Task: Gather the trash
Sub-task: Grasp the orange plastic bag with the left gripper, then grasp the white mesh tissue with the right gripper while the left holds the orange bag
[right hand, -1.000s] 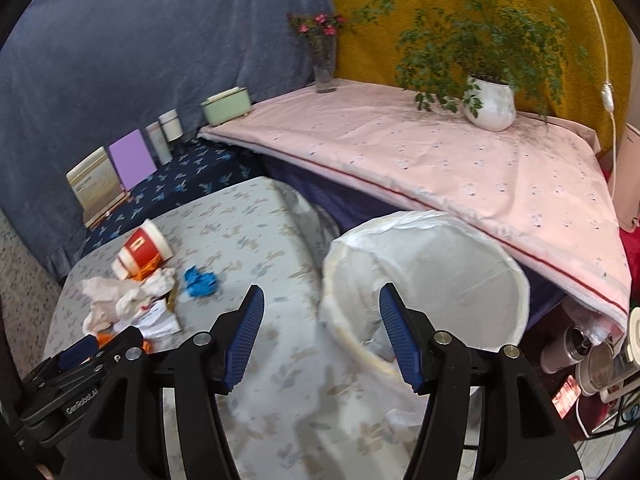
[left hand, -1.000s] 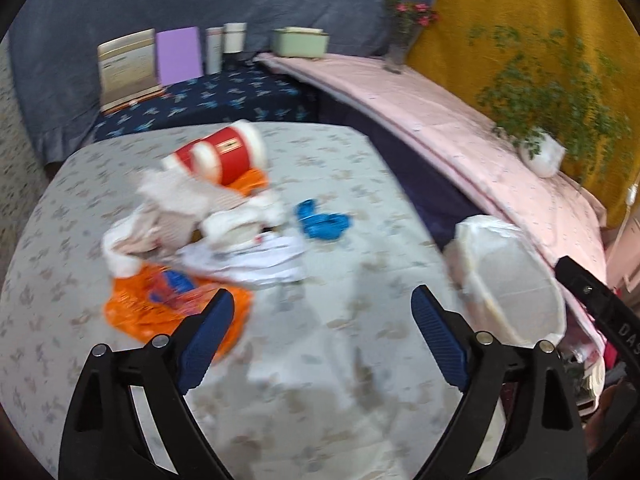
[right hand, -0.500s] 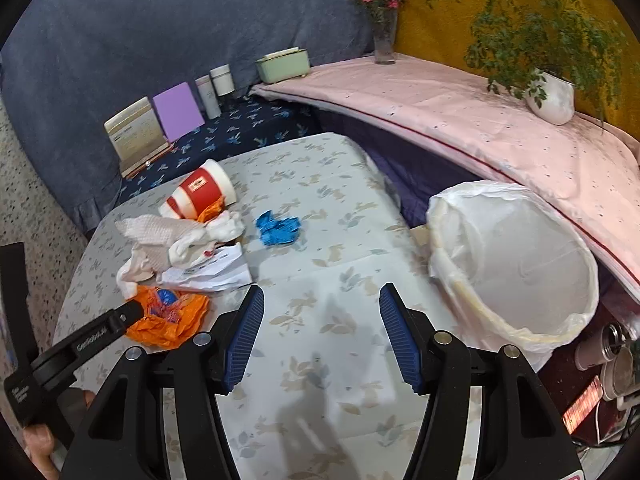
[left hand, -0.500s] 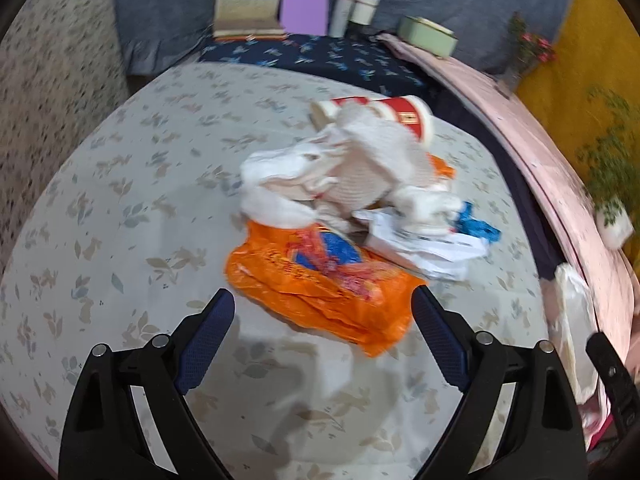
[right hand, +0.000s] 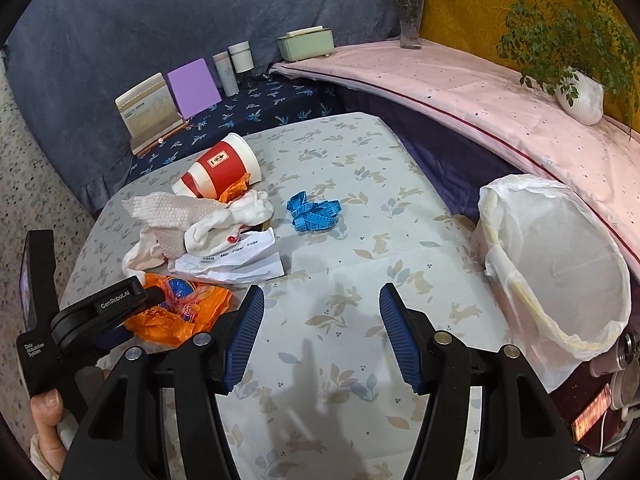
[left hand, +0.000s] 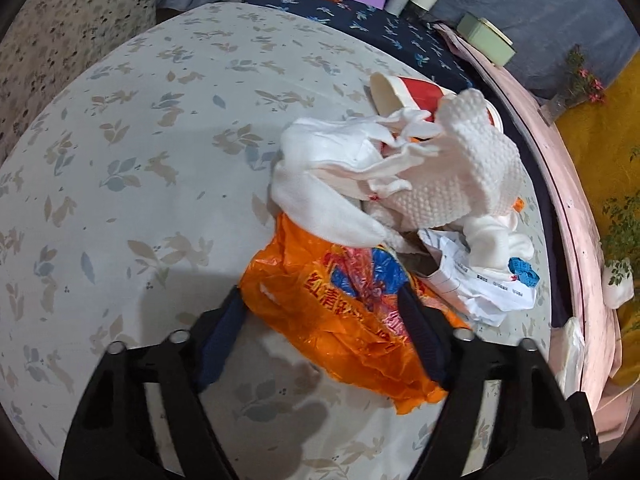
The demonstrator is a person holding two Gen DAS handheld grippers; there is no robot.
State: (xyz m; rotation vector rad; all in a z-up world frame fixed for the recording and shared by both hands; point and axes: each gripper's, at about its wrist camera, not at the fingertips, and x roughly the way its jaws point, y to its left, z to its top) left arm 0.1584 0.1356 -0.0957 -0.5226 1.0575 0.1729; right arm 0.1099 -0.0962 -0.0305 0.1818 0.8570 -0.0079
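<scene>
While white cloth (left hand: 400,172) overlaps orange bag (left hand: 340,312), receipt (left hand: 480,284) adjoins.

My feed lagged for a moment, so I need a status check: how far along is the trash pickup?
Nothing looks collected: the lined bin shows no trash inside. In hand: the left hand-held gripper is open, its fingers straddling the orange bag, not clamped. The right hand-held gripper is open over bare tablecloth. Left on the table: paper cup, white cloths, paper sheet, blue tape.
</scene>
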